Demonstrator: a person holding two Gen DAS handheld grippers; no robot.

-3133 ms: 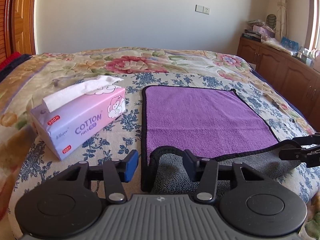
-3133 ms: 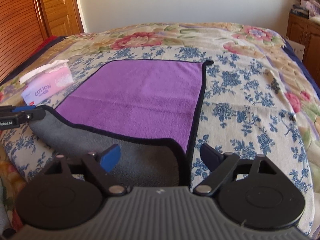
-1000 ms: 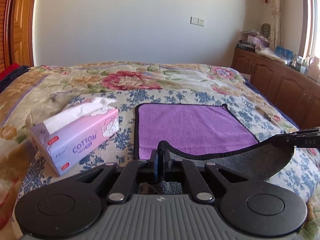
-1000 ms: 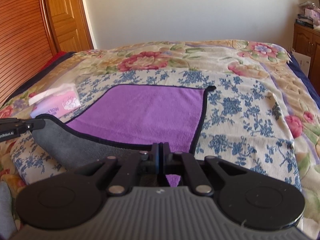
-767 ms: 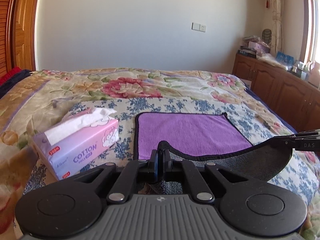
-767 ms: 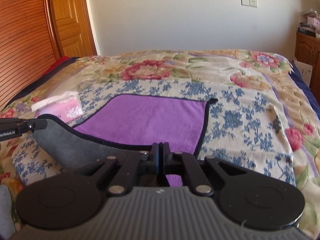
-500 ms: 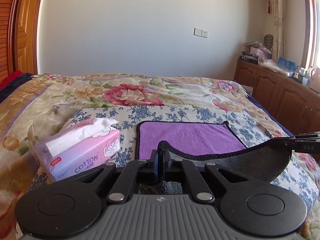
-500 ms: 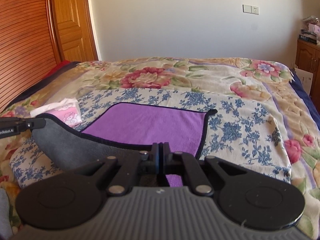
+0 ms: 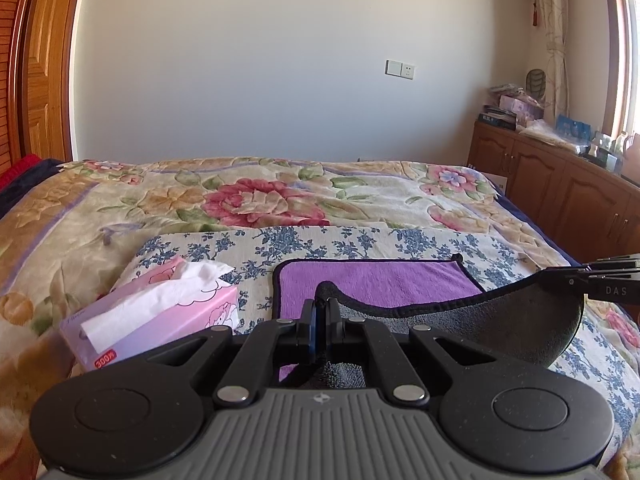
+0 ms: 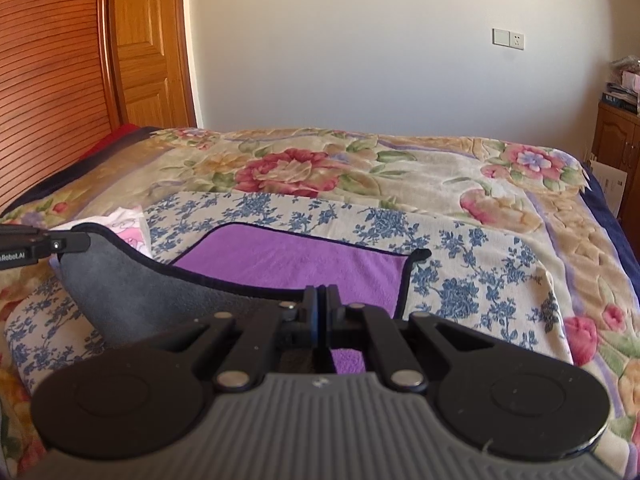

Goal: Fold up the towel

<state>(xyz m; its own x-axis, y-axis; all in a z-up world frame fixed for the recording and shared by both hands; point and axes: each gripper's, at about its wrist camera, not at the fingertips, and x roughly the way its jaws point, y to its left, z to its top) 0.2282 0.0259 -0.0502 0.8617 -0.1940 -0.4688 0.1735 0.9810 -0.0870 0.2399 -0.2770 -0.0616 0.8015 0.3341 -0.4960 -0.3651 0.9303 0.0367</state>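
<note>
A purple towel (image 9: 376,282) with a grey underside and black trim lies on the flowered bed; it also shows in the right wrist view (image 10: 296,258). My left gripper (image 9: 320,310) is shut on its near left corner. My right gripper (image 10: 320,300) is shut on its near right corner. The near edge hangs lifted between both grippers, grey side (image 9: 500,328) facing me. The right gripper's tip shows in the left wrist view (image 9: 600,282), and the left gripper's tip in the right wrist view (image 10: 44,246).
A pink tissue box (image 9: 156,316) stands on the bed left of the towel, partly hidden in the right wrist view (image 10: 128,228). Wooden cabinets (image 9: 560,196) line the right wall. A wooden door (image 10: 148,44) is at the far left.
Both grippers closed on the near corners earlier, and have since risen and moved forward with the towel's near edge, so less purple surface shows beyond it.
</note>
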